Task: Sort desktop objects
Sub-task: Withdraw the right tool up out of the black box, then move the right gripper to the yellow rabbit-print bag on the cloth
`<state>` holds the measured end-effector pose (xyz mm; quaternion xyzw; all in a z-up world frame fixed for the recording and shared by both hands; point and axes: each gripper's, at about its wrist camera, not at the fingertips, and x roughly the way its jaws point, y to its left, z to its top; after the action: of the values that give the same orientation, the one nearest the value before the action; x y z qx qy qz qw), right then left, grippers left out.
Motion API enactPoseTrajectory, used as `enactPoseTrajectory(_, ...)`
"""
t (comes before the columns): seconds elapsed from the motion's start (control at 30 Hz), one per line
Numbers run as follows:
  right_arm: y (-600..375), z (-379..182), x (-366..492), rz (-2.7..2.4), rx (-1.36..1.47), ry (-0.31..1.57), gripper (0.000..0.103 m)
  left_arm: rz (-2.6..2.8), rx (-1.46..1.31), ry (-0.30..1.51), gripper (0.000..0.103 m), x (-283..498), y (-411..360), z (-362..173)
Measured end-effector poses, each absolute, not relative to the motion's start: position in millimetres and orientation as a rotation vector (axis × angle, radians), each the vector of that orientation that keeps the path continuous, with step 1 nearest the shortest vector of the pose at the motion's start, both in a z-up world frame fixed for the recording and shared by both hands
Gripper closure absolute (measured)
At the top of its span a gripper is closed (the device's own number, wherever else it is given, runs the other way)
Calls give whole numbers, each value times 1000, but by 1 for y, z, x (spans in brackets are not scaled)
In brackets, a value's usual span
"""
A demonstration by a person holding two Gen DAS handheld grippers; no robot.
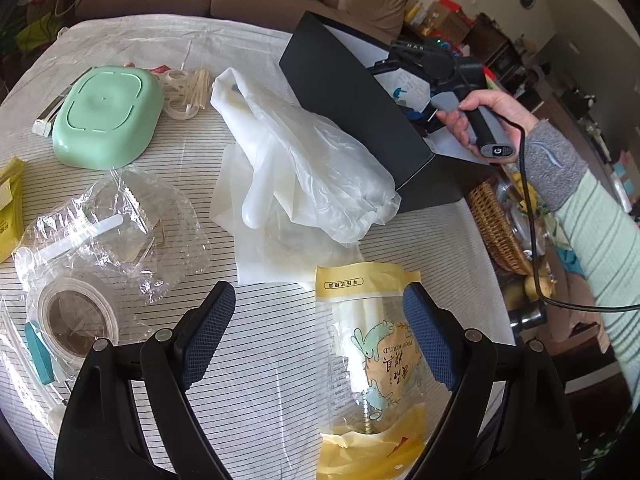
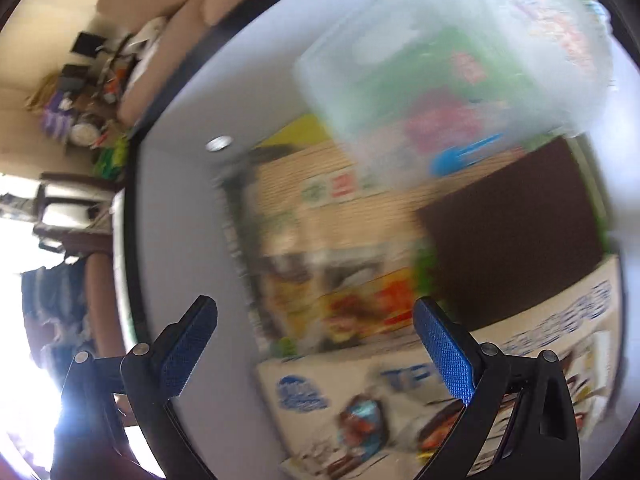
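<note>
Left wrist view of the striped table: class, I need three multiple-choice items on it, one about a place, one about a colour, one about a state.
1. Where does the mint-green rounded plastic dish lie?
A. far left of the table
B. inside the black box
C. between the near gripper's fingers

2. What colour is the top band of the clear printed pouch?
A. red
B. yellow
C. purple

3. How does the left hand-held gripper stand?
A. shut on the roll of tape
B. shut on the dish
C. open, gripping nothing

Answers:
1 A, it sits upside down on the striped cloth at far left, well clear of the black cardboard box.
2 B, a yellow strip runs across the pouch's top.
3 C, its blue pads stand wide apart, with the pouch lying partly between them on the cloth.
</note>
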<state>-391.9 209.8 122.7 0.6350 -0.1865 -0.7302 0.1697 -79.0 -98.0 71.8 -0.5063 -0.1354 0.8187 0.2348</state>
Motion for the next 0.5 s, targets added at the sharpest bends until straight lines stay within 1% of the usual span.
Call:
enactPoseTrajectory(0.07,203,108,-391,-2048,1791,-581,2,2247,-1396,-364,18,-81,-97,71)
enactPoseTrajectory(0.17,198,126,-375,-1976,1713,-611,2,2240,-1409,-338,18,-80,-95,68)
enactPoseTrajectory(0.33,198,179,-303,-1945,1546,-493,2,2211,-1457,-290,18,-75,-90,57)
enactPoseTrajectory(0.5,214,199,-204,-1951,1457,-380,2,2183,-1548,-284,19,-53,-91,35)
